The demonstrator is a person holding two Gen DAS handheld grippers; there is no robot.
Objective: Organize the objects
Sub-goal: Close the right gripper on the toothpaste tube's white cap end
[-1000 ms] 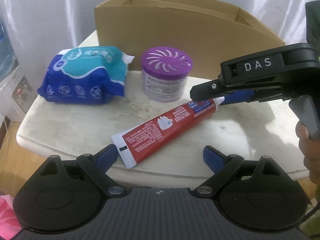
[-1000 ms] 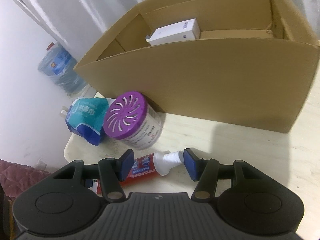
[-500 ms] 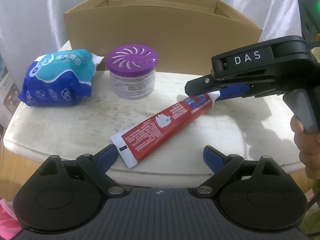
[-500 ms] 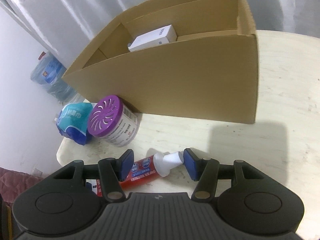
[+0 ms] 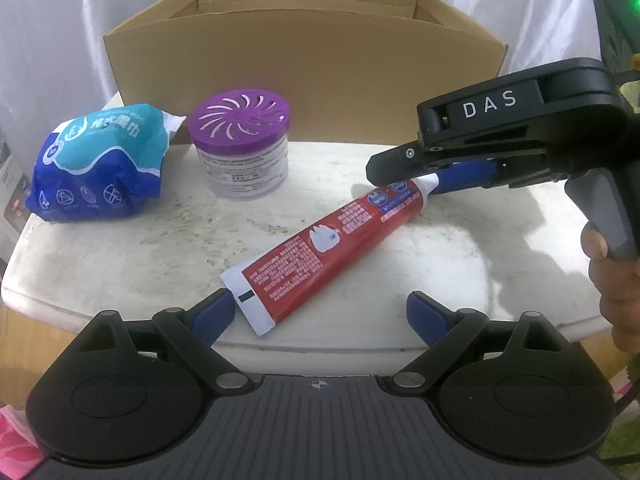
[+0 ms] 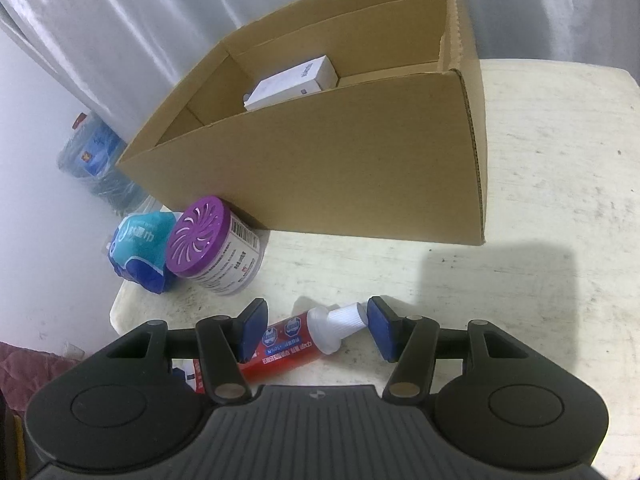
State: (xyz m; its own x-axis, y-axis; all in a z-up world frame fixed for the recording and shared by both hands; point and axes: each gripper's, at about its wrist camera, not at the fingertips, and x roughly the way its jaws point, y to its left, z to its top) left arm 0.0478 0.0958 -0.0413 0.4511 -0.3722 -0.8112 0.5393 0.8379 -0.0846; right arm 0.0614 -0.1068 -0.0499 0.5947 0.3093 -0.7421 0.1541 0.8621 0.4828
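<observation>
A red toothpaste tube (image 5: 320, 248) lies flat on the white table (image 5: 120, 248), cap end to the right. My right gripper (image 6: 316, 322) is open, its blue pads on either side of the tube's white cap (image 6: 346, 318); it also shows in the left wrist view (image 5: 404, 168). My left gripper (image 5: 320, 312) is open and empty at the table's near edge, close to the tube's crimped end. A purple-lidded jar (image 5: 242, 148) and a blue wipes pack (image 5: 96, 162) sit in front of the cardboard box (image 5: 304, 60).
The open box (image 6: 320, 168) holds a white carton (image 6: 292, 86). A water bottle (image 6: 96, 160) stands on the floor behind the table's left side. White curtains hang behind. The table's rounded corner (image 6: 120, 312) is near the wipes pack (image 6: 138, 248).
Both cameras have shifted, so the box and objects sit differently in view. The right gripper stays open around the tube's cap; the tube has not moved on the table.
</observation>
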